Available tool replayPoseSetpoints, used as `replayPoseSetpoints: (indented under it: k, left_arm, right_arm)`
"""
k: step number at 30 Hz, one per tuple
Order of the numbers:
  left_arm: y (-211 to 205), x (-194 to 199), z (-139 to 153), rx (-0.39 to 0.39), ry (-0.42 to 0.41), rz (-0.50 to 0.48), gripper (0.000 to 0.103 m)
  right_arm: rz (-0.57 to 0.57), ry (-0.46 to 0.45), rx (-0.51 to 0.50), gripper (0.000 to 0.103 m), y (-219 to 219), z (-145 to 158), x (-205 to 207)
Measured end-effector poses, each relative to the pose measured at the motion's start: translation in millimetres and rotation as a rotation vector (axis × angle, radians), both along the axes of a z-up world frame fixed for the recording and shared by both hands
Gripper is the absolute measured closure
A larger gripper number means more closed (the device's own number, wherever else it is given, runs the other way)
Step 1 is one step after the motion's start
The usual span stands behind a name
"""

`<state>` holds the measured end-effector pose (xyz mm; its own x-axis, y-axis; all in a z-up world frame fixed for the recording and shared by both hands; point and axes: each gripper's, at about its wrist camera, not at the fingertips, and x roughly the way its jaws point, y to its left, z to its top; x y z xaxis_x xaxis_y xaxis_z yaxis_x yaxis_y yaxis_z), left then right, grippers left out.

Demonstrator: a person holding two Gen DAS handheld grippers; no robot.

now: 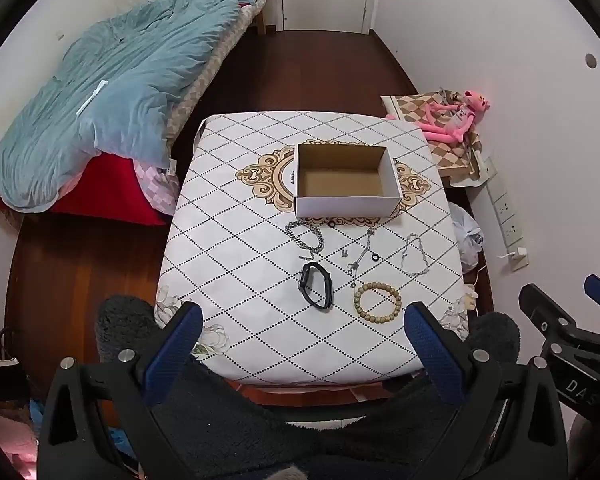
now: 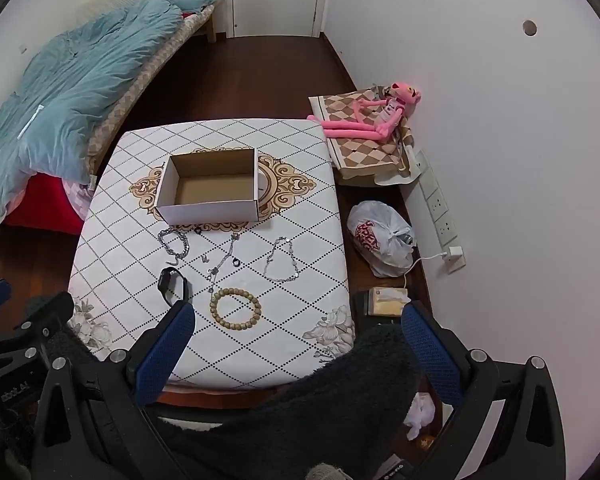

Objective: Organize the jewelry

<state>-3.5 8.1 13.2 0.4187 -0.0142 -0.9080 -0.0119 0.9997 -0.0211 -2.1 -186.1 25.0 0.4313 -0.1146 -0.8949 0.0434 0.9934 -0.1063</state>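
Note:
An empty open cardboard box stands at the middle of a white diamond-patterned table. In front of it lie a thick silver chain, a thin necklace, a fine silver bracelet, a black wristband, a wooden bead bracelet and small black rings. My left gripper and right gripper are open and empty, above the table's near edge.
A bed with a blue duvet stands to the left. A pink plush toy lies on a checkered cloth at the right. A white plastic bag, a power strip and a small box lie by the right wall.

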Motion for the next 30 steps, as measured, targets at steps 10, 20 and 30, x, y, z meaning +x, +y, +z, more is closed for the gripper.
replayPoseSetpoints:
  k: [10, 20, 30]
  left_arm:
    - [-2.3, 1.0, 2.5, 0.003, 0.003, -0.001, 0.000]
    - [-2.8, -2.3, 5.4, 0.001, -0.005, -0.001, 0.000]
    - [-6.2, 1.8, 7.1, 0.007, -0.011, -0.004, 0.000]
  right_arm:
    - [-0.001, 0.003, 0.004, 0.000, -1.0, 1.9, -0.7]
    - [0.000, 0.003, 0.002, 0.000, -0.9, 1.4, -0.1]
    - [-0.001, 0.003, 0.007, 0.000, -2.9, 3.7, 2.5]
